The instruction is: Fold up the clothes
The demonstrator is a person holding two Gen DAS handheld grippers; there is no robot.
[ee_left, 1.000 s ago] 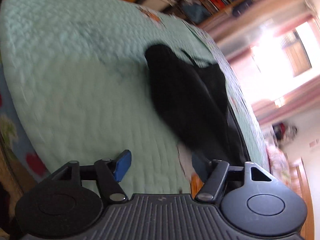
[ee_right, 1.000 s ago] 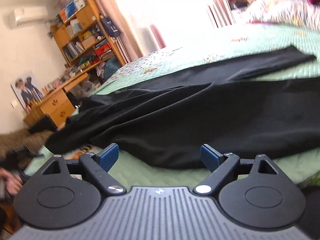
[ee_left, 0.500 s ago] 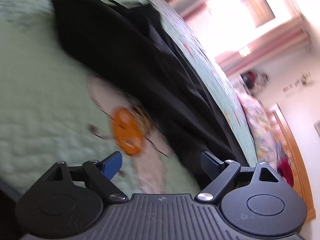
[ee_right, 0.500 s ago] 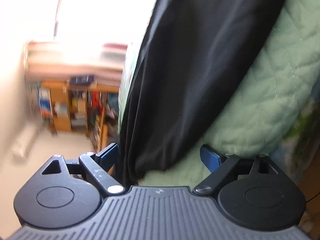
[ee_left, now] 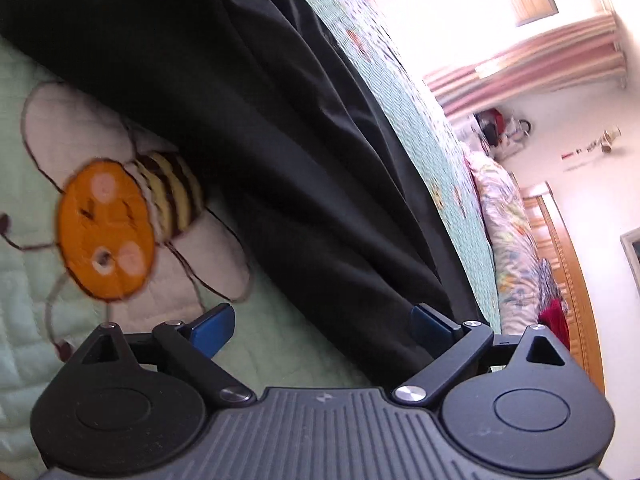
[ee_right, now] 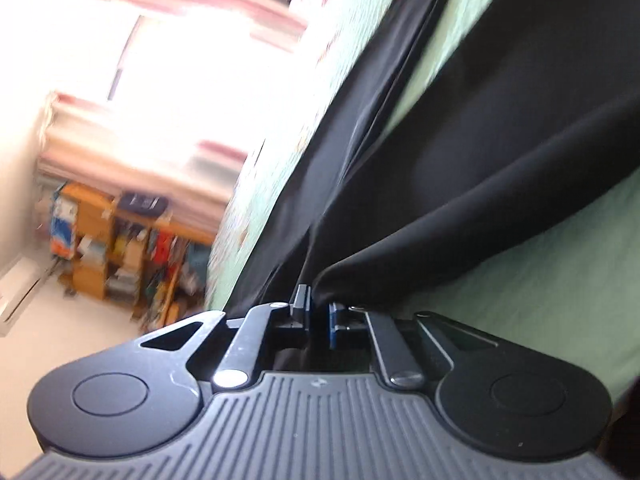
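Right claw (ee_right: pixel 319 314) was clamped tight on a pinched edge of the black garment (ee_right: pixel 500 128); blue pads (ee_right: pixel 306 308) nearly met with cloth bunched between them. From that pinch the fabric fanned up and away across the bed. The view was rolled hard, so the bed ran diagonally through the picture. Some blur, so I couldn't tell which part of the garment was pinched.

Left claw (ee_left: pixel 322 326) was wide and its jaws were opening. Pads (ee_left: pixel 214 326) weren't pressing on anything. The right-hand pad sat right against the garment's near edge, fabric edge running down between the jaws; the left-hand pad was over bare quilt.

Black garment (ee_left: pixel 248 92) lay stretched long on the bed in loose folds, running from the top-left of the left wrist view down to the claw. Looked like trousers or similar, can't confirm.

Bed carried a mint green quilted cover (ee_left: pixel 24 352) (ee_right: pixel 540 292) with a cartoon bee (ee_left: pixel 116 220) stitched on it: orange face, yellow and brown stripes, white wings. The bee sat just beside the garment's edge, wing tip partly under it, near the bed's near edge.

Background: a floral pillow or duvet (ee_left: pixel 508 232) by the wooden headboard (ee_left: pixel 568 256) at the far end of the bed, a bright window with pink curtains (ee_right: pixel 180 92), and a cluttered wooden bookshelf (ee_right: pixel 120 248) off the bed's other side.
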